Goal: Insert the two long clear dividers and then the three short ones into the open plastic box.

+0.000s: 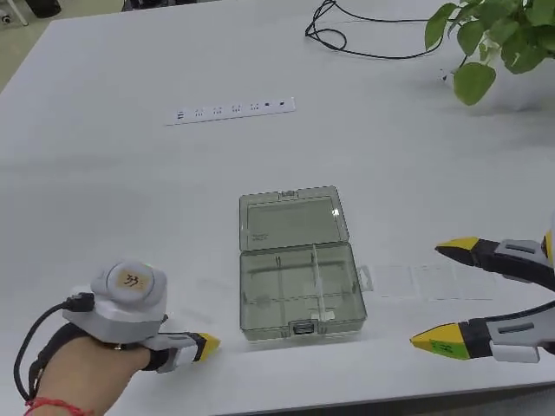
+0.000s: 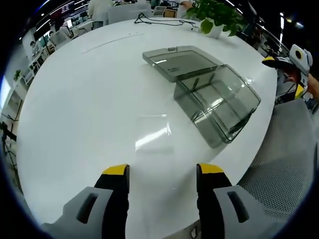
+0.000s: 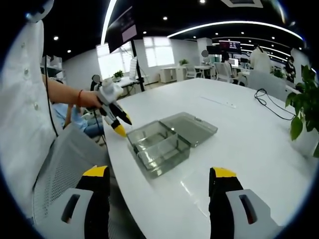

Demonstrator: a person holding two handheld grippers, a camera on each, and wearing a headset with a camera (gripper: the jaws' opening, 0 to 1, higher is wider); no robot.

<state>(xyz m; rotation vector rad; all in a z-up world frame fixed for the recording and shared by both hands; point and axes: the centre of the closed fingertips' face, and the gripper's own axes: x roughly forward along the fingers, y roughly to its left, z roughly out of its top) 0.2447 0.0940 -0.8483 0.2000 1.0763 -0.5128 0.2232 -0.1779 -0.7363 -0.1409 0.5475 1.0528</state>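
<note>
Open plastic box (image 1: 245, 295) sits mid-worktop (image 1: 104, 191), near the front edge. Its lid (image 1: 293, 218) is folded back flat on the far side and its latch faces the person. Thin clear partitions show inside the base; count unclear.

Left claw (image 2: 163, 172) is at the front left, held in a hand (image 1: 78, 368), low over the worktop. Jaws are apart with nothing between them. It points toward the box, which lies ahead and to the right in the left gripper view, not touching. A single clear divider (image 2: 153, 133) lies flat on the worktop just ahead of the jaw tips, between claw and box, apart from both.

Right claw (image 1: 444, 293) is at the right edge, jaws spread wide and empty, tips aimed left at the box. A row of clear dividers (image 1: 416, 282) lies flat on the worktop just right of the box, between the box and the right claw's tips, roughly in line with the gap, not gripped. In the right gripper view the box is ahead, well apart from the jaws.

At the far side are a white power strip (image 1: 230, 110), a black cable (image 1: 364, 39) and a plant (image 1: 494, 35).
</note>
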